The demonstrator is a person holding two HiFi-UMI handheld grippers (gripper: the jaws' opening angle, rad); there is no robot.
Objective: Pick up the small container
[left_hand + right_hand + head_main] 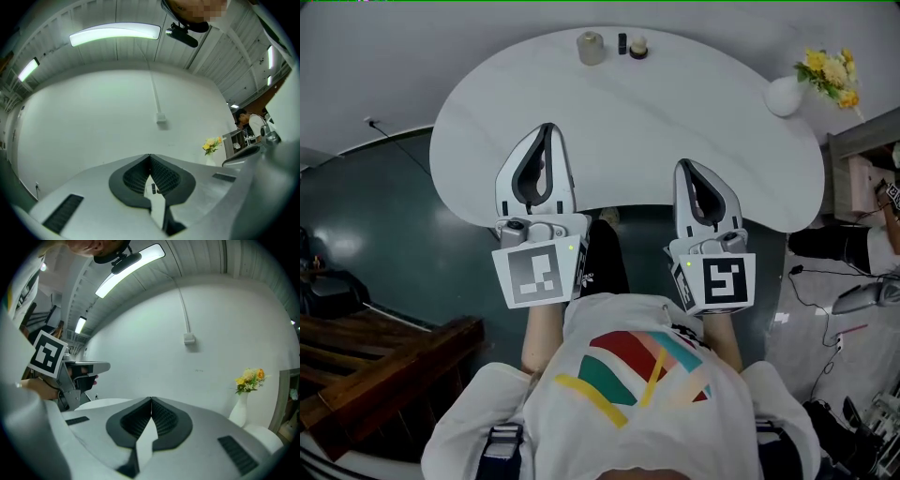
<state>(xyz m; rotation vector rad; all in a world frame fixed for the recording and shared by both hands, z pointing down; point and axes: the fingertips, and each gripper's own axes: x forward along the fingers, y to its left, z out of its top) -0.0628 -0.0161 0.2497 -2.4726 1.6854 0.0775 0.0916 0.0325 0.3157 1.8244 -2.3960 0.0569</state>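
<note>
At the far edge of the white table stand a beige-grey jar, a tiny black item and a small dark container with a cream top. My left gripper hovers over the table's near left part, well short of them. Its jaws are shut and hold nothing. My right gripper is at the near edge, also shut and empty. In the left gripper view the closed tips point at the wall. In the right gripper view the closed tips do the same.
A white vase with yellow flowers stands at the table's right end; the vase also shows in the right gripper view. A shelf unit is beyond it. Dark wooden furniture sits on the floor at left, cables at right.
</note>
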